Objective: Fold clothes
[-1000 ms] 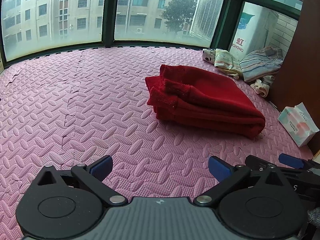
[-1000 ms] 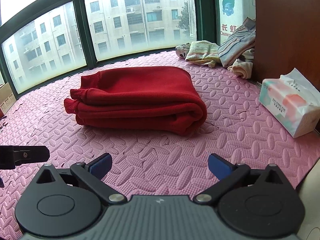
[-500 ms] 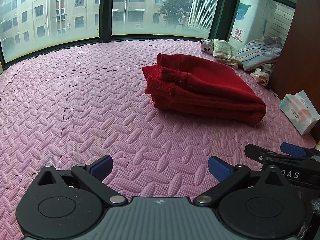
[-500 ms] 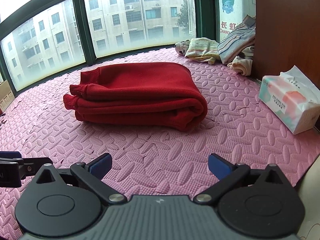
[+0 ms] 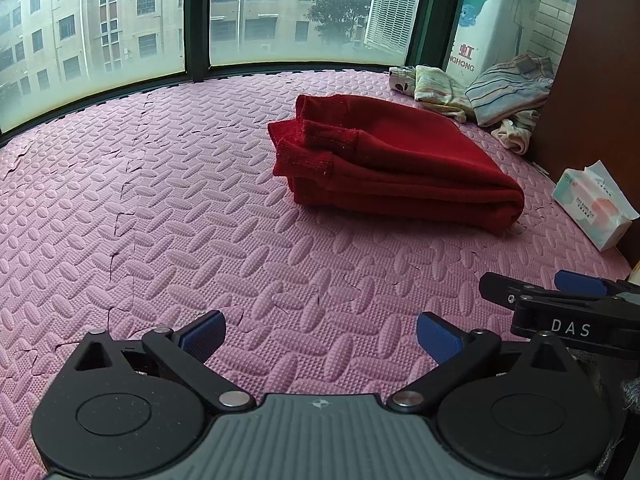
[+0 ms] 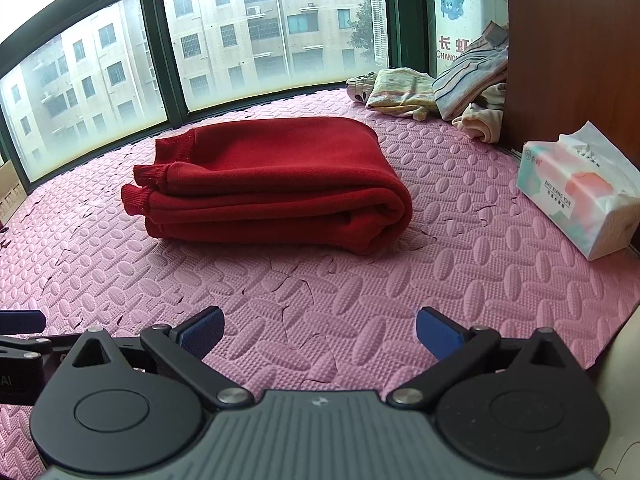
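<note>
A red garment point(image 5: 400, 160) point(image 6: 272, 184) lies folded in several layers on the pink foam mat point(image 5: 180, 208) point(image 6: 460, 288), cuffs to the left. My left gripper point(image 5: 318, 334) hovers open over bare mat, well short of the garment. My right gripper point(image 6: 318, 330) is open too, empty, with the garment ahead of it. The right gripper point(image 5: 560, 300) shows at the right edge of the left wrist view. A dark part of the left gripper point(image 6: 20, 340) shows at the left edge of the right wrist view.
A pile of unfolded clothes point(image 5: 480, 92) point(image 6: 440, 92) lies in the far right corner by a brown wooden panel point(image 5: 600, 100) point(image 6: 572, 48). A tissue pack point(image 5: 592, 204) point(image 6: 580, 192) sits at the panel's foot. Windows point(image 5: 120, 32) bound the mat's far edge.
Both grippers have drawn back and lifted slightly from the folded red garment. The garment has not moved, and both stay open.
</note>
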Tool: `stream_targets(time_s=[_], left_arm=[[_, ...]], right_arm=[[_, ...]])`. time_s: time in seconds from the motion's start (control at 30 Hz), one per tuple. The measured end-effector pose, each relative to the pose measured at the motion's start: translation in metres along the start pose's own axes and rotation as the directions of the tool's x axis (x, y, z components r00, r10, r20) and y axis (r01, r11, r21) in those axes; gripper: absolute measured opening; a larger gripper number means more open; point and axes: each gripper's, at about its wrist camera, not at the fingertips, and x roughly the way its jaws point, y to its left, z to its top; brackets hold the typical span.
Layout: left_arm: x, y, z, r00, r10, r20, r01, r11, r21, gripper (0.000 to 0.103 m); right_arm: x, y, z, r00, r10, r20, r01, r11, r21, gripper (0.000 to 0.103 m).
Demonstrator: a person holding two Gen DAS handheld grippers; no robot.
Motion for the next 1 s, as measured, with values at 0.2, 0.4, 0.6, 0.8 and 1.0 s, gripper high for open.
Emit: stream_targets(time_s=[0.2, 0.4, 0.6, 0.8, 1.0], left_arm=[[0.0, 0.0, 0.0, 1.0, -0.002, 0.0, 0.002, 1.0, 0.001, 0.103], [0.001, 0.0, 0.0, 1.0, -0.003, -0.001, 0.003, 1.0, 0.0, 0.103], [0.002, 0.0, 0.0, 1.0, -0.005, -0.004, 0.005, 1.0, 0.002, 0.103], [0.003, 0.0, 0.0, 1.0, -0.004, -0.005, 0.005, 1.0, 0.001, 0.103], [0.006, 0.001, 0.002, 1.0, -0.006, -0.009, 0.006, 1.0, 0.0, 0.103]], right_arm=[[0.002, 0.001, 0.0, 1.0, -0.002, -0.005, 0.002, 1.0, 0.0, 0.103], [0.004, 0.001, 0.0, 1.0, 0.001, -0.011, -0.001, 1.0, 0.001, 0.103], [0.006, 0.002, 0.0, 1.0, 0.002, -0.016, -0.002, 1.0, -0.003, 0.103], [0.008, 0.002, 0.0, 1.0, 0.0, -0.022, 0.0, 1.0, -0.004, 0.103], [0.012, 0.001, 0.0, 1.0, -0.001, -0.029, 0.001, 1.0, -0.004, 0.103]])
